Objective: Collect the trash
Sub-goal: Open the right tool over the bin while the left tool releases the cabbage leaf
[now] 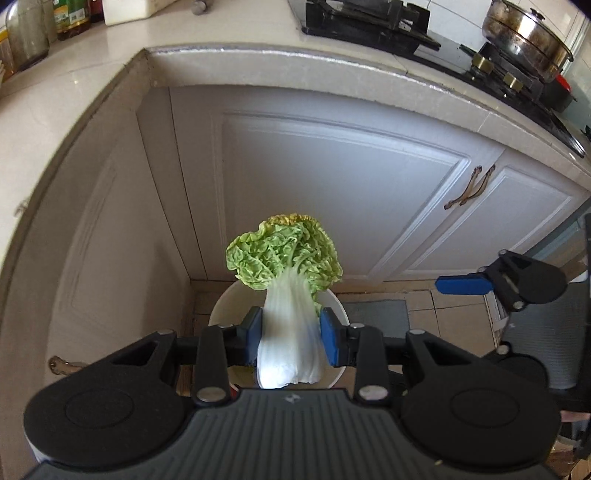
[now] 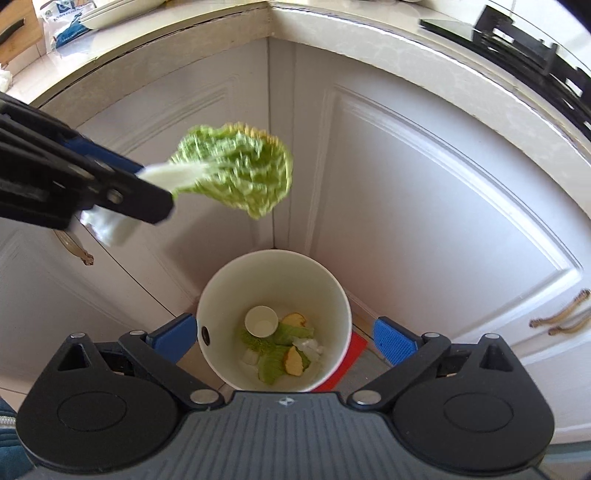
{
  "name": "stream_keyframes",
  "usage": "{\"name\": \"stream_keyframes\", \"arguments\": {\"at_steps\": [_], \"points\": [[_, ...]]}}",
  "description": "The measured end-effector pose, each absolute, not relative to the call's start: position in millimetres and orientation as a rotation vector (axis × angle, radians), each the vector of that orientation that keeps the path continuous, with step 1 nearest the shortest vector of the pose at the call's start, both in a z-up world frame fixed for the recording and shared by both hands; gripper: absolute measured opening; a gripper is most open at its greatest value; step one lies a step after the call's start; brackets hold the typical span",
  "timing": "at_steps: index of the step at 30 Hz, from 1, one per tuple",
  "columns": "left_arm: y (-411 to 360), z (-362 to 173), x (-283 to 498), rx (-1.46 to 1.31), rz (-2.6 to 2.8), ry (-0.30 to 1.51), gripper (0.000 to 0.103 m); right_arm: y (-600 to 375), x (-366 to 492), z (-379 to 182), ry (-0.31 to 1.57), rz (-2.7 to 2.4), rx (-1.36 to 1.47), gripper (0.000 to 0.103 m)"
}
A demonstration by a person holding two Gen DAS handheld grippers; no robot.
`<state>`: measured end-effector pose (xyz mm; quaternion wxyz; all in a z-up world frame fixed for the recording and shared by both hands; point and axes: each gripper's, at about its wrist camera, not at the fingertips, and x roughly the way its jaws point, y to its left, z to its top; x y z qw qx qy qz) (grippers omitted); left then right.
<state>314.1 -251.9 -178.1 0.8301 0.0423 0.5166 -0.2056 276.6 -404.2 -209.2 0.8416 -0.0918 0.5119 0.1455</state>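
A white trash bin point(image 2: 273, 321) stands on the floor in the corner where two white cabinet doors point(image 2: 424, 192) meet, below the tabletop point(image 2: 332, 33) edge. Inside the bin lie a small paper cup point(image 2: 261, 321), green leaf scraps and apple pieces point(image 2: 293, 360). The left tool point(image 1: 291, 332) clamps the white stem of a cabbage leaf point(image 1: 286, 258), its frilly green top pointing away; the leaf hangs above the bin and to its left side. The right tool point(image 2: 284, 339) sits directly over the bin with its jaws spread wide and empty, nothing between them. Risk, as a judgement: the leaf is broad and floppy and not yet centred over the bin, so letting go now could drape it over the rim or drop it on the floor.
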Motion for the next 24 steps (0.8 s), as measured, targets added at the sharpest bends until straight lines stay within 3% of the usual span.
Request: {"name": "stream_keyframes", "arguments": {"at_steps": [10,12,13,14,24], "points": [[-286.7,-229.6,328.4,0.162,-0.424,1.125,0.039,-421.4,248.7,-188.9,1.04,0.222,-0.162,0.103],[-289.4,-236.4,331.2,0.188,-0.396,1.119,0.051,-423.9,245.2,-182.7,1.028,0.213,-0.16,0.103],[-290.7,-238.8,332.5,0.201,-0.379,1.112,0.067,-425.5,243.8,-180.1,1.023,0.212,-0.158,0.103],[-291.0,-240.3,333.2,0.206,-0.365,1.104,0.076,-425.7,243.0,-178.4,1.02,0.211,-0.157,0.103],[-290.8,-226.7,332.1,0.198,-0.363,1.06,0.078,-431.9,236.3,-162.3,0.986,0.212,-0.164,0.103]]}}
